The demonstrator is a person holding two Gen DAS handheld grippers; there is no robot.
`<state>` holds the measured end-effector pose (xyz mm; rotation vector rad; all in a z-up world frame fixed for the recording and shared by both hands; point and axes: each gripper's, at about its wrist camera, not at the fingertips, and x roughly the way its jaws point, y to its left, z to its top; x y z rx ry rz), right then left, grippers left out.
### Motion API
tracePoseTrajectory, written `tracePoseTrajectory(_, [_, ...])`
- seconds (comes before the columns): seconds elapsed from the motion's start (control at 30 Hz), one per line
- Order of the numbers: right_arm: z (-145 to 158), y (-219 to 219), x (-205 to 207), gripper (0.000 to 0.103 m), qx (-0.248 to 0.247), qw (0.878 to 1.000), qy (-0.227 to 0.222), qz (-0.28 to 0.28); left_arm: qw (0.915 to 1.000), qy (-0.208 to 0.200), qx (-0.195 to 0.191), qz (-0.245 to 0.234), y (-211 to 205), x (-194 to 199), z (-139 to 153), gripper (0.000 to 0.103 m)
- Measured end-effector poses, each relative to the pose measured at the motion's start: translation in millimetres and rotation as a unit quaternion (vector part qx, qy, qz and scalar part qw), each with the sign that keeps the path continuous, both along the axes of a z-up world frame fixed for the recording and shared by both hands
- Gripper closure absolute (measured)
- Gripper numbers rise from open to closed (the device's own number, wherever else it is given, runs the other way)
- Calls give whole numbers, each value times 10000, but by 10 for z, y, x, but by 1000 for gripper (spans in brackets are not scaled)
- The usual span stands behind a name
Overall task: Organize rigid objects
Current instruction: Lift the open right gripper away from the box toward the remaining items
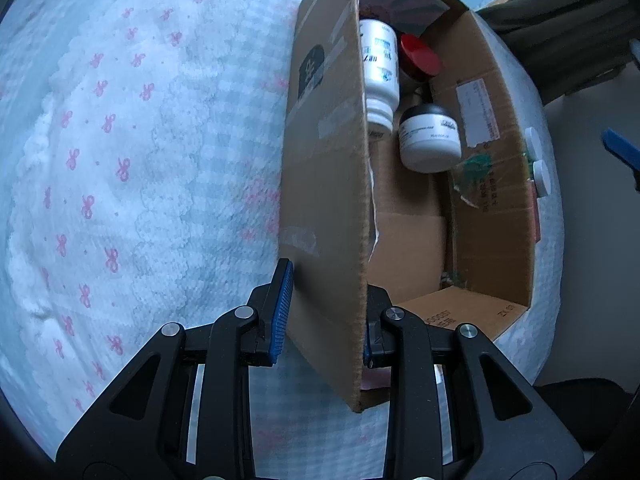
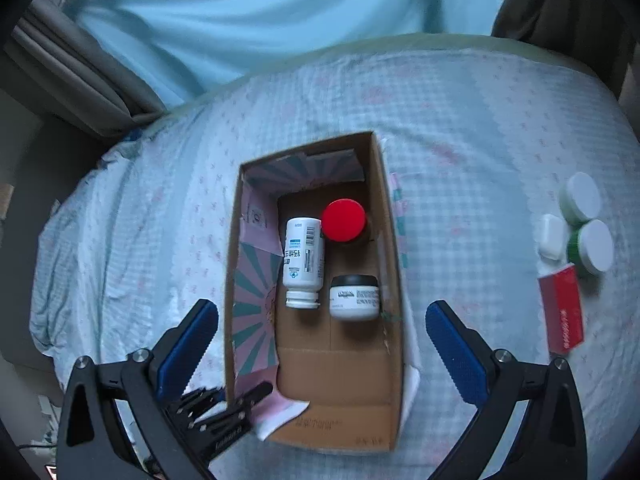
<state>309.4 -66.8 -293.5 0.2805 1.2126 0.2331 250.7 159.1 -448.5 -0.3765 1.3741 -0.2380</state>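
open brown cardboard box (image 2: pixel 332 412) on bed | inside: white plastic bottle (image 2: pixel 304 258) lying flat; red-lidded jar (image 2: pixel 343 220) upright; black-lidded white jar (image 2: pixel 354 296) on side

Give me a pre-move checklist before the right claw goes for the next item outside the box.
1. Left claw clamped on the cardboard box wall: ok.
2. Right claw open, nothing between its pads: ok.
3. White bottle, red-lidded jar and black-lidded jar inside the box: ok.
4. Bare box floor at the near end for more items: ok.
5. Two white-lidded green jars, small white case and red box boxed: not ok.
6. Path to them clear: cannot tell.
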Motion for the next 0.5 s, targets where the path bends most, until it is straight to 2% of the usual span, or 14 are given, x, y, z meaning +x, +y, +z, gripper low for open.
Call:
tracePoseTrajectory(0.13, [236, -282, -200, 0, 49, 9999, -44, -126, 10000, -5, 59, -28, -13, 35, 21, 79])
tracePoseTrajectory(0.3, [504, -726, -534, 0, -166, 9990, -203, -369, 9999, 21, 128, 26, -45, 45, 15, 79])
tracePoseTrajectory(0.5, [719, -1372, -904, 0, -116, 9955, -206, -915, 9997, 9, 157, 170, -64, 8, 23, 78])
